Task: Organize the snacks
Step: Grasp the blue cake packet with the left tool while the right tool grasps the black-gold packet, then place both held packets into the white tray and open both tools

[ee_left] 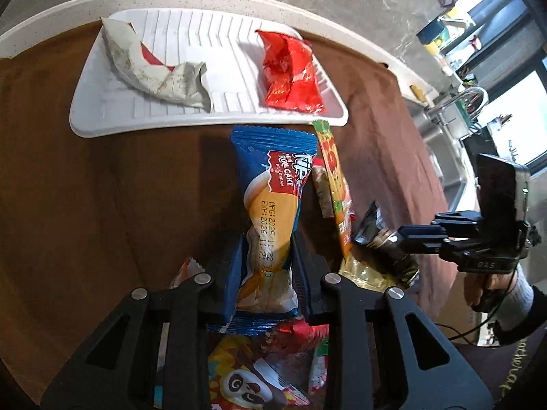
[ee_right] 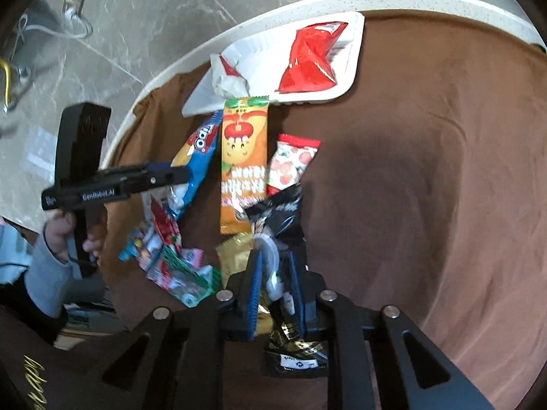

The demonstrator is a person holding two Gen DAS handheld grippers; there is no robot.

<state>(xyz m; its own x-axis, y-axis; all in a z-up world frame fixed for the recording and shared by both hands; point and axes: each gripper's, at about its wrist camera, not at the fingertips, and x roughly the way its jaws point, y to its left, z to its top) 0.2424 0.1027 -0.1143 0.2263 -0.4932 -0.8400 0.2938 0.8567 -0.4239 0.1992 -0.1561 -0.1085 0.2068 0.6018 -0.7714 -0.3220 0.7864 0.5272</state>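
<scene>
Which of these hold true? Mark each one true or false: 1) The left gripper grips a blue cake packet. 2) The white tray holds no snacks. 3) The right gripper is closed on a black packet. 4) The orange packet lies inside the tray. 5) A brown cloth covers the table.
1) True: the left gripper is closed on the blue cake packet.
2) False: the white tray already holds a red packet and a crumpled white packet.
3) True: the right gripper is closed on the black packet.
4) False: the orange packet lies on the brown cloth, just in front of the tray.
5) True.
</scene>
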